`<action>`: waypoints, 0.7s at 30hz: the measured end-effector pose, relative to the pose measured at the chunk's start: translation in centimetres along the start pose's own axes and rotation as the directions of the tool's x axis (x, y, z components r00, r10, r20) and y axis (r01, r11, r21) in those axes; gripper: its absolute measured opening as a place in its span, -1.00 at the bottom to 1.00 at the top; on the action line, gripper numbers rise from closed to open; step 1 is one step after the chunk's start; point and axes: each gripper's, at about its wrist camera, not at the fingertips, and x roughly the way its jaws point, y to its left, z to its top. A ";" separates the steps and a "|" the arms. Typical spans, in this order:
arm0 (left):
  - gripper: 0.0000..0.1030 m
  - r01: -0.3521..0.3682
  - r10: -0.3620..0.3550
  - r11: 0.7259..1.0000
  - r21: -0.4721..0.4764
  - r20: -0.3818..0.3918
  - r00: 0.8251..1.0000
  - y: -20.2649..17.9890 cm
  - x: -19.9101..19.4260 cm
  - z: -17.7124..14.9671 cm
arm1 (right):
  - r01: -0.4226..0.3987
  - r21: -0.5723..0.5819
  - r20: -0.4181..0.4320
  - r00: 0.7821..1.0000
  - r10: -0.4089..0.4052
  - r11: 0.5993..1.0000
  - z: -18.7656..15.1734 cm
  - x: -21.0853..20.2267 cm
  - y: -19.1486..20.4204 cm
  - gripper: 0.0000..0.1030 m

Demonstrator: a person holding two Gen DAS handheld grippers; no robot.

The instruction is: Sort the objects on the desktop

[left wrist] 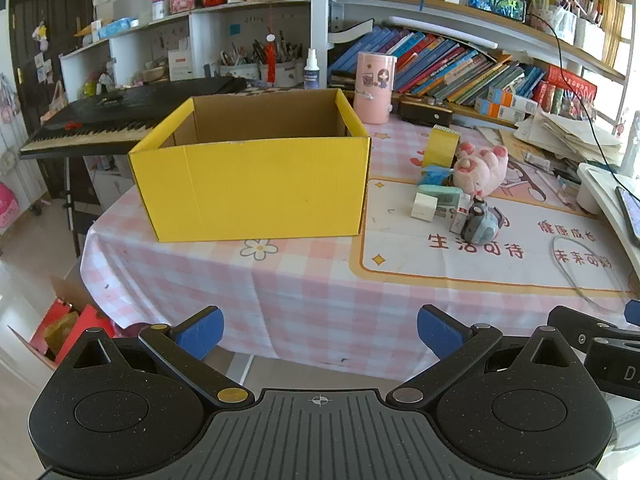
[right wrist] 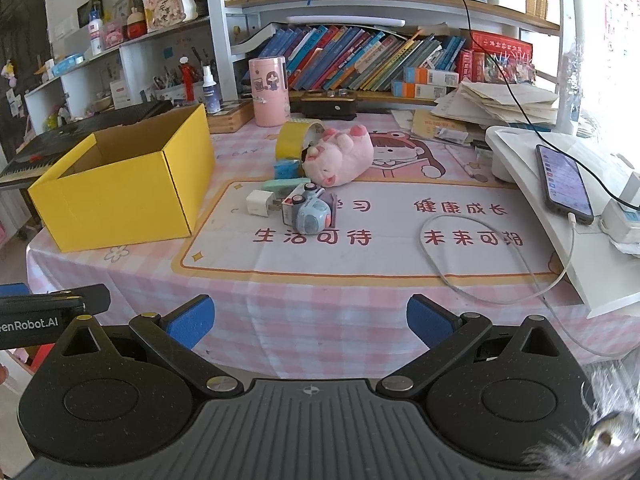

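An open yellow cardboard box (left wrist: 256, 188) stands on the pink checked tablecloth; it also shows in the right wrist view (right wrist: 120, 188). To its right lies a cluster: a pink plush pig (right wrist: 340, 156), a yellow tape roll (right wrist: 294, 138), a white charger cube (right wrist: 258, 202), a blue toy car (right wrist: 312, 212), a mint-green case (right wrist: 284, 184) and a small blue packet (right wrist: 286, 168). The same cluster shows in the left wrist view around the plush pig (left wrist: 482, 168). My left gripper (left wrist: 320, 330) and right gripper (right wrist: 310, 320) are both open and empty, held off the table's near edge.
A white cable (right wrist: 460, 264) loops on the mat. A phone (right wrist: 562, 178) lies on a white stand at the right. A pink canister (right wrist: 269, 90), a spray bottle (right wrist: 210, 92), books and papers line the back. A keyboard (left wrist: 92, 126) stands left of the box.
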 end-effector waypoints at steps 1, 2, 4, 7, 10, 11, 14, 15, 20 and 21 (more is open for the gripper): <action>1.00 0.002 -0.002 1.000 -0.002 0.001 1.000 0.1 0.0 0.0 | 0.002 0.002 0.000 1.000 -0.002 1.000 0.0 0.0 0.0 1.00; 1.00 0.005 -0.005 1.000 -0.004 0.003 1.000 0.1 0.1 0.0 | 0.005 0.004 0.000 1.000 -0.005 1.000 0.0 0.0 -0.1 1.00; 1.00 0.013 -0.013 1.000 -0.008 0.006 1.000 0.1 0.1 0.1 | 0.010 0.006 0.002 1.000 -0.010 1.000 0.0 0.0 -0.1 1.00; 1.00 0.034 -0.034 0.999 -0.021 0.012 0.999 0.4 0.2 0.1 | 0.015 0.006 0.009 1.000 -0.015 1.000 0.1 0.0 -0.1 1.00; 1.00 0.055 -0.054 0.998 -0.037 0.021 0.998 0.6 0.2 0.3 | 0.019 0.007 0.016 1.000 -0.019 1.000 0.2 -0.1 -0.1 1.00; 1.00 0.061 -0.060 0.997 -0.041 0.023 0.998 0.7 0.2 0.3 | 0.020 0.007 0.017 1.000 -0.021 1.000 0.2 0.0 0.0 1.00; 1.00 0.070 -0.069 0.997 -0.044 0.027 0.997 0.8 0.3 0.4 | 0.022 0.007 0.017 1.000 -0.022 1.000 0.3 0.1 0.0 1.00; 1.00 0.071 -0.069 0.997 -0.043 0.029 0.997 0.8 0.3 0.5 | 0.022 0.007 0.016 1.000 -0.022 1.000 0.3 0.1 0.0 1.00; 1.00 0.084 -0.082 0.996 -0.042 0.049 0.995 0.8 0.2 0.8 | 0.026 0.005 0.023 0.999 -0.026 1.000 0.5 0.1 0.1 1.00; 1.00 0.090 -0.087 0.995 -0.043 0.052 0.995 0.9 0.2 0.9 | 0.027 0.003 0.025 0.999 -0.027 1.000 0.6 0.2 0.2 1.00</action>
